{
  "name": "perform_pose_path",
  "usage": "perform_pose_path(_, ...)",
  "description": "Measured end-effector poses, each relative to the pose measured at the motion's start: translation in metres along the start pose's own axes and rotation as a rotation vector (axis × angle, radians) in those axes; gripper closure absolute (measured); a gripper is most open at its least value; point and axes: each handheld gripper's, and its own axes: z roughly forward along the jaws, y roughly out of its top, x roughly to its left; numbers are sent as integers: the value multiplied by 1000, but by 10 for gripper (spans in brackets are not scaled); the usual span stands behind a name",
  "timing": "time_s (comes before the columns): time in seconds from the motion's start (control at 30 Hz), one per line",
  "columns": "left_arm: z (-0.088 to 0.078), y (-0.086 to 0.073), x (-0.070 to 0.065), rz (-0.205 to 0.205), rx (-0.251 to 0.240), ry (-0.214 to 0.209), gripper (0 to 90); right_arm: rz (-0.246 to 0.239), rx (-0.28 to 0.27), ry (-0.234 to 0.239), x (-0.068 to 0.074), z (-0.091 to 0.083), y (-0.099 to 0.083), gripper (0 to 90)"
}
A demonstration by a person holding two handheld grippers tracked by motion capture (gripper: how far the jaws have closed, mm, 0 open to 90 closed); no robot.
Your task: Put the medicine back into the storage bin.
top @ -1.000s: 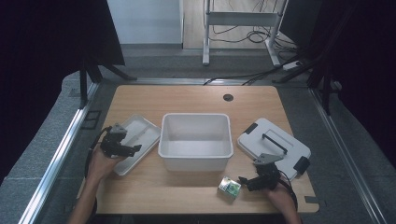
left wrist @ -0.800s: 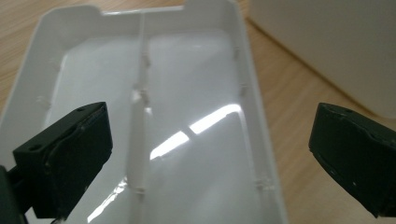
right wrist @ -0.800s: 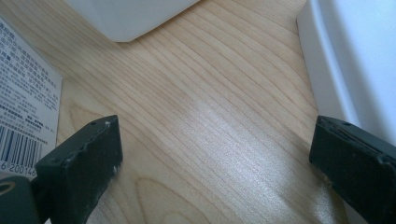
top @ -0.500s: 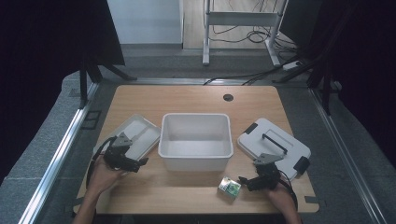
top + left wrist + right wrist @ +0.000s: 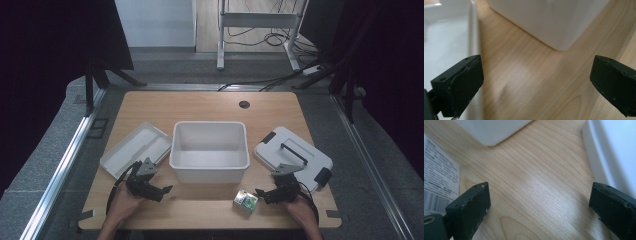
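My right gripper (image 5: 264, 194) sits low over the front edge of the light wooden table (image 5: 200, 105), its jaws spread wide with nothing between them, and just off its left jaw stands the small green-and-white printed carton (image 5: 245, 201), apart from the pad but close enough that I judge it to be the thing I am about to take. In the right gripper view the carton's white face (image 5: 439, 177) with fine print and a barcode lies past the left jaw, not between the two, so I would need to swing toward it before closing. To that gripper's other side lies the flat white plastic lid with a dark handle (image 5: 293, 156), set aside, I think, to keep the bin open for loading. My left gripper (image 5: 156, 190) hovers near the front edge too, jaws likewise apart and empty, resting as a spare hand. Just beyond its left jaw runs the rim of the shallow white plastic tray (image 5: 472, 37), and ahead to its right is a corner of the deep white rectangular plastic bin (image 5: 559, 27). That bin (image 5: 210, 150) stands between both grippers and beyond them, open-topped and empty, a likely place for the carton.
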Motion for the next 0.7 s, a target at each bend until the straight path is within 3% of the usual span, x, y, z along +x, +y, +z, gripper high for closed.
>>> perform_pose_path(0.23, 14, -9, -13, -8, 18, -30, 0, 32, -45, 15, 0, -16, 11, 51)
perform_pose_path(0.4, 20, -13, -20, 12, 41, -10, 0, 17, -34, 30, 8, -27, 22, 56)
perform_pose_path(0.7, 22, -12, -18, -21, 61, -29, 0, -27, -24, 85, 33, -40, 39, 59)
